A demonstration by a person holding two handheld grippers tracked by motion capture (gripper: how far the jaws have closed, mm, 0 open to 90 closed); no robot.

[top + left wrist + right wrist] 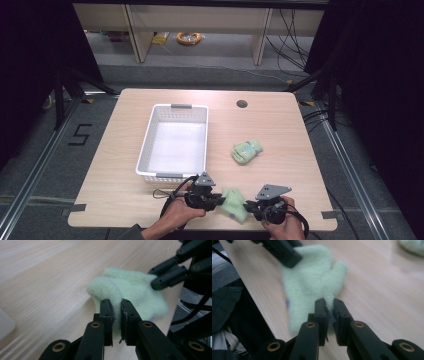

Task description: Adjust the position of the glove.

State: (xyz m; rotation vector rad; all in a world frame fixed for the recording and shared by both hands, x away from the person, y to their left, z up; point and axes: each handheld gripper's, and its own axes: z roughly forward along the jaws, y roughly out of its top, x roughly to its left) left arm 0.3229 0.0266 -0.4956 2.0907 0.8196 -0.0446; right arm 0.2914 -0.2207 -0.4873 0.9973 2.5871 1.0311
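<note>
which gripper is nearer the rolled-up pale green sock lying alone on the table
Right. The right gripper sits below the rolled-up pale green sock, near the front edge; the left gripper is further to the left. Both are shut on another fuzzy green sock.

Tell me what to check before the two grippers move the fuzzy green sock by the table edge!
1. Left gripper pinching the fuzzy pale green sock: ok.
2. Right gripper pinching the same sock: ok.
3. White plastic slotted basket has room inside: ok.
4. Second, bundled green sock lies apart, out of the way: ok.
5. Sock lifted off the light wooden table: cannot tell.
</note>
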